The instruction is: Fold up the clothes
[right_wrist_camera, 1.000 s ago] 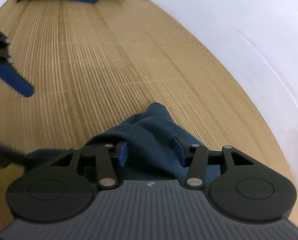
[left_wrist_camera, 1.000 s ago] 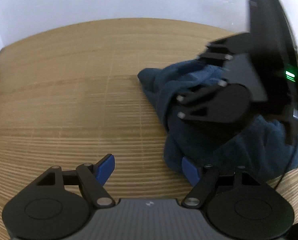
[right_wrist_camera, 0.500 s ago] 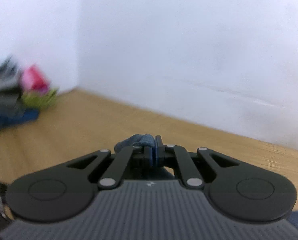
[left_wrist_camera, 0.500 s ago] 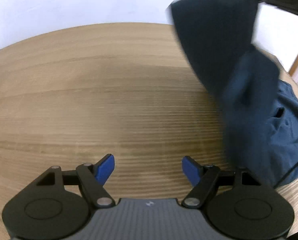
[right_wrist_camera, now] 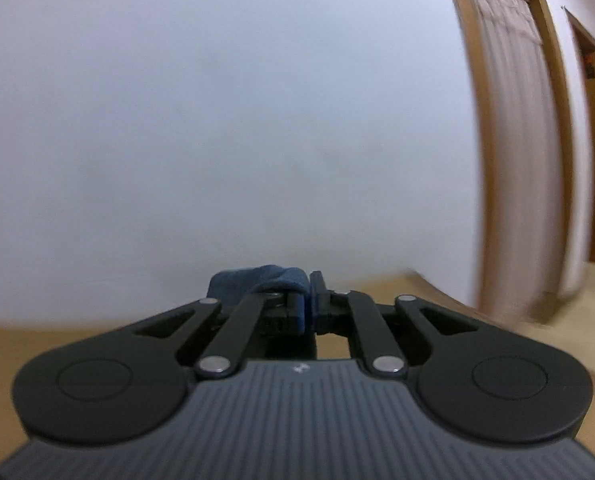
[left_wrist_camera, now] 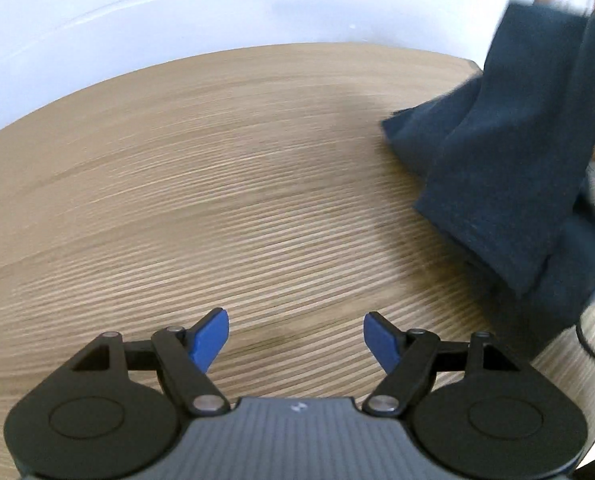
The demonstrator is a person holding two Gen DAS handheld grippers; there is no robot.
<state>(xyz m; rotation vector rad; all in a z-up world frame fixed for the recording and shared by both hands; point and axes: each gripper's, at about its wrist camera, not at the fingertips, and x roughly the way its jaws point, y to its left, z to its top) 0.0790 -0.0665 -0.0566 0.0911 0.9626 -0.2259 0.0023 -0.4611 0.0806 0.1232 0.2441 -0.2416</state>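
Left wrist view: left gripper [left_wrist_camera: 296, 338] spread wide over the wooden desk [left_wrist_camera: 201, 184]; right gripper [right_wrist_camera: 310, 300] pinches the dark blue garment [left_wrist_camera: 509, 184], hanging at far right.

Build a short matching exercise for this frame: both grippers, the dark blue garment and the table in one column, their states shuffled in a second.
Things:
1. left gripper
2. right gripper
3. dark blue garment
4. wooden table

States:
A. hangs from above, lower end draped on the table's right side
B. open, fingers apart over bare wood
C. shut, fabric pinched between the fingers
D. light striped grain, white wall behind it

Pairs: 1-B, 2-C, 3-A, 4-D
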